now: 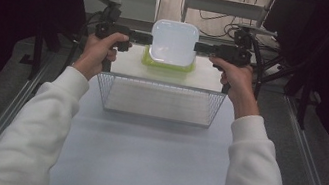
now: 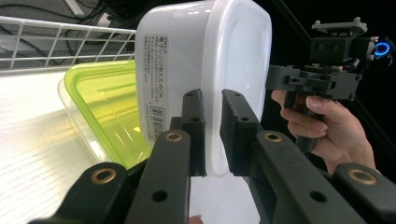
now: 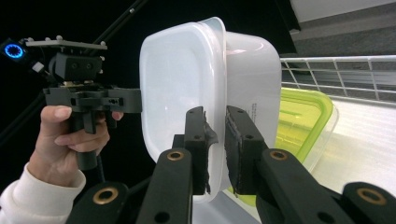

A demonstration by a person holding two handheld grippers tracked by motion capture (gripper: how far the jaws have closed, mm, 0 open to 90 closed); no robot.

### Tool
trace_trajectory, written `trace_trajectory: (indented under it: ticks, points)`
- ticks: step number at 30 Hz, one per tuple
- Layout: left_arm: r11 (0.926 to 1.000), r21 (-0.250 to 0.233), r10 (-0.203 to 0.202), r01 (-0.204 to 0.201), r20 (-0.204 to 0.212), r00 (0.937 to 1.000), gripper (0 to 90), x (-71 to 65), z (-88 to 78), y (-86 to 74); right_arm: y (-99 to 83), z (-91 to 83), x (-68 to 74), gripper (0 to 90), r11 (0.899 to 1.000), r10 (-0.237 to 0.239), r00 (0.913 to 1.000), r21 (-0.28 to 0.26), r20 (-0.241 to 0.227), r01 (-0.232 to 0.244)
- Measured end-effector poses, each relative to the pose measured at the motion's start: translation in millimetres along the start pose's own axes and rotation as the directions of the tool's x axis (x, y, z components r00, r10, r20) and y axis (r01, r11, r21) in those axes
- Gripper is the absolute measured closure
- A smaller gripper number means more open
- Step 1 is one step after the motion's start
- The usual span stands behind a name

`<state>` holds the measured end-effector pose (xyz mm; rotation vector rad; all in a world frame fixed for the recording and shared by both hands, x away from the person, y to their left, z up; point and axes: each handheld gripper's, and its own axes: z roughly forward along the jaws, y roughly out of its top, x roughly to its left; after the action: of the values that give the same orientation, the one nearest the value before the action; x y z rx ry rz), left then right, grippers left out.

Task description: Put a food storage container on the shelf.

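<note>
In the high view both white-sleeved forearms reach up from the bottom edge toward 12 o'clock, wrists bent inward so the two claws point at each other across the far end of the bench (image 1: 139,169). The left claw (image 1: 147,39) comes in from 9 o'clock and the right claw (image 1: 199,47) from 3 o'clock, each pinching an opposite edge of a white container (image 1: 174,42) held flat between them. Directly under it sits a green-lidded container (image 1: 167,65), and at 6 o'clock from that stands a wire basket (image 1: 156,116). In the left gripper view the left claw (image 2: 212,135) is nearly closed, its two black jaws clamped on the container's rim (image 2: 212,93), which runs up toward 12 o'clock between them; the white container (image 2: 187,60) fills the middle, the green-lidded container (image 2: 107,107) lies at 9 o'clock on the bench, and the other hand (image 2: 327,126) with its claw shows at 3 o'clock. In the right gripper view the right claw (image 3: 215,149) is likewise narrowly closed on the rim of the white container (image 3: 182,88), the rim passing between the jaws; the green-lidded container (image 3: 303,121) lies at 3 o'clock, the basket's wire (image 3: 336,74) beyond it, and the left hand (image 3: 70,144) gripping its handle at 9 o'clock.
</note>
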<state>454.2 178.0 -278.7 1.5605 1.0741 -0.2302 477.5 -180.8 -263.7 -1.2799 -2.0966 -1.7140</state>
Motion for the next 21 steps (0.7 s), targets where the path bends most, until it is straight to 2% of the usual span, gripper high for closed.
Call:
trace_trajectory:
  ticks: [2,7,8,10,12,14,16,17,18,19,21]
  points:
    - [0.9995,0.0,-0.032,0.032,0.009,0.9995,80.2,3.2,0.6,1.9,1.4,1.1,-1.3,78.4,1.0,0.014,0.9999,-0.001,-0.004,-0.014]
    - [0.9978,0.002,-0.066,0.066,0.02,0.9976,80.0,7.9,1.5,5.4,4.5,3.8,-4.9,78.0,0.999,0.033,0.9994,-0.007,-0.012,-0.033]
    - [0.996,0.003,-0.09,0.09,0.028,0.9956,80.0,10.6,2.2,7.5,6.1,5.0,-6.5,77.7,0.999,0.045,0.9988,-0.007,-0.016,-0.045]
    - [0.9953,0.004,-0.097,0.097,0.034,0.9947,79.9,12.3,2.7,8.6,7.8,6.1,-7.9,77.2,0.998,0.06,0.9981,-0.003,-0.014,-0.06]
    - [0.9917,0.005,-0.129,0.129,0.042,0.9908,79.7,15.7,4.3,11.8,10.0,7.6,-9.2,76.6,0.997,0.078,0.9969,0.0,-0.013,-0.078]
    - [0.9908,0.005,-0.136,0.136,0.044,0.9898,79.5,17.2,4.9,12.9,11.2,8.5,-10.0,76.3,0.997,0.082,0.9966,0.002,-0.008,-0.082]
    - [0.9854,0.007,-0.17,0.17,0.052,0.984,79.2,20.7,6.3,15.4,14.2,10.9,-12.1,75.5,0.994,0.105,0.9944,0.005,-0.002,-0.105]
    - [0.9854,0.007,-0.17,0.17,0.052,0.984,79.1,20.7,6.3,15.4,14.2,10.9,-12.1,75.5,0.994,0.105,0.9944,0.005,-0.002,-0.105]
    - [0.9817,0.009,-0.191,0.19,0.059,0.9799,78.9,23.1,7.2,16.6,15.3,12.5,-15.2,75.4,0.992,0.127,0.9918,0.001,-0.004,-0.127]
    - [0.9817,0.009,-0.191,0.19,0.059,0.9799,78.8,23.1,7.2,16.6,15.3,12.5,-15.2,75.4,0.992,0.127,0.9918,0.001,-0.004,-0.127]
    - [0.9769,0.005,-0.213,0.213,0.07,0.9745,78.7,26.3,8.9,18.1,15.8,14.4,-19.9,75.3,0.987,0.162,0.9868,-0.008,-0.014,-0.162]
